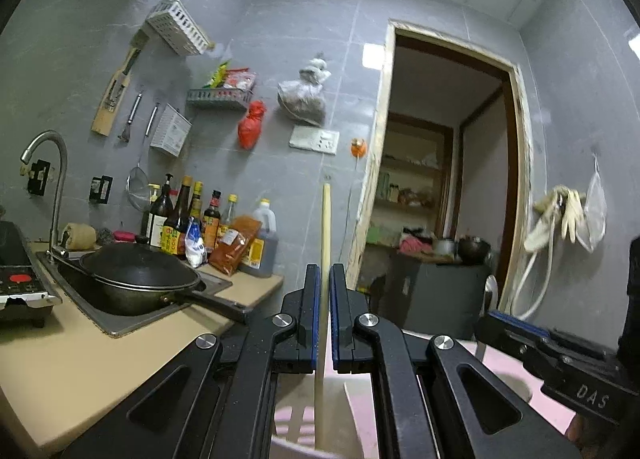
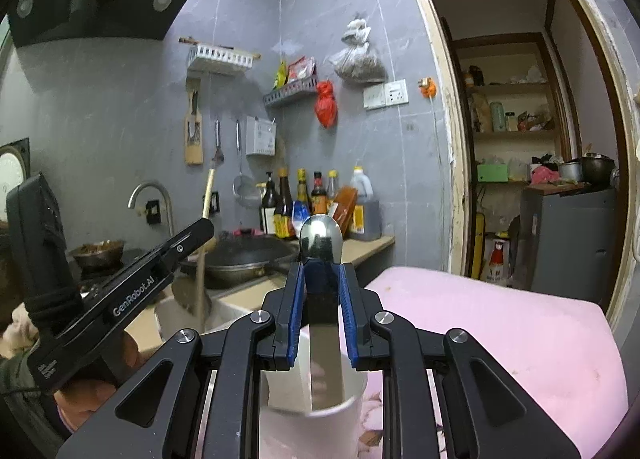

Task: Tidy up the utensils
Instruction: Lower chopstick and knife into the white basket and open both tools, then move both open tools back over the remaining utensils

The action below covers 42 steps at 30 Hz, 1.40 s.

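Below, my pink table [image 2: 500,323] carries the white cup [image 2: 320,411] at 6 o'clock in my right view. My right gripper [image 2: 322,271] pinches a steel spoon [image 2: 321,237], bowl up at 12, handle inside the cup. My left gripper [image 1: 325,275] clamps an upright wooden stick [image 1: 326,219].

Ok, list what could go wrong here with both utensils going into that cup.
1. The right gripper holds the metal spoon upright with its handle inside the white cup; a sideways pull could tip the cup off the pink surface.
2. The left gripper clamps the wooden stick low, so its long top may swing.
3. The grippers are close and could collide.
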Each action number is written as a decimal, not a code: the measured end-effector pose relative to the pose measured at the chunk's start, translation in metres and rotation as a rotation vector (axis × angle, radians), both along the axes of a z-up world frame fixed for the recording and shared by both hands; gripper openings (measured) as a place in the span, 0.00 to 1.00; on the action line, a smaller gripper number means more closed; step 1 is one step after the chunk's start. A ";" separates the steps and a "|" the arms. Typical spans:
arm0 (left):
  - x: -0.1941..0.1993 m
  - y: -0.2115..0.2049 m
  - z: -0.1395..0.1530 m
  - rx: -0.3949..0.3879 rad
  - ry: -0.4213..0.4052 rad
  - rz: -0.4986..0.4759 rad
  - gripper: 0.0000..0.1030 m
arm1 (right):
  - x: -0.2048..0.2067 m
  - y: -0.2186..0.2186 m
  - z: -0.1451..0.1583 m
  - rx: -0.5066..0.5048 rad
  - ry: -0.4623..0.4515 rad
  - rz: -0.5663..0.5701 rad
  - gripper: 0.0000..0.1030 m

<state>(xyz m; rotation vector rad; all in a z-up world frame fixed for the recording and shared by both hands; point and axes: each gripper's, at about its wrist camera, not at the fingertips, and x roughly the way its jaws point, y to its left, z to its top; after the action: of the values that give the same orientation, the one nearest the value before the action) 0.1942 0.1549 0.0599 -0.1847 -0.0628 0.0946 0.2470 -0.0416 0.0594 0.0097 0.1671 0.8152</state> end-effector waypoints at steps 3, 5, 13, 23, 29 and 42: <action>0.000 -0.002 -0.006 0.010 0.032 -0.007 0.03 | 0.000 0.001 -0.003 -0.015 0.013 0.002 0.16; 0.000 -0.002 -0.008 0.001 0.057 -0.016 0.03 | 0.001 0.001 -0.005 -0.024 0.021 0.004 0.16; -0.010 -0.002 -0.003 -0.036 0.144 -0.086 0.12 | -0.003 -0.007 -0.002 -0.006 0.029 0.003 0.27; -0.025 -0.021 0.021 -0.046 0.204 -0.125 0.53 | -0.022 -0.036 0.019 0.029 -0.044 -0.085 0.67; -0.036 -0.049 0.029 -0.003 0.197 -0.131 0.86 | -0.042 -0.067 0.029 0.025 -0.138 -0.191 0.92; -0.047 -0.106 0.019 0.077 0.181 -0.188 0.95 | -0.067 -0.144 0.024 0.018 -0.183 -0.380 1.00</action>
<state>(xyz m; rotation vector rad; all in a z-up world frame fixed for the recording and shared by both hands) 0.1476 0.0486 0.0787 -0.1035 0.1314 -0.0787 0.1803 -0.1861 0.0838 -0.0163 -0.0167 0.4350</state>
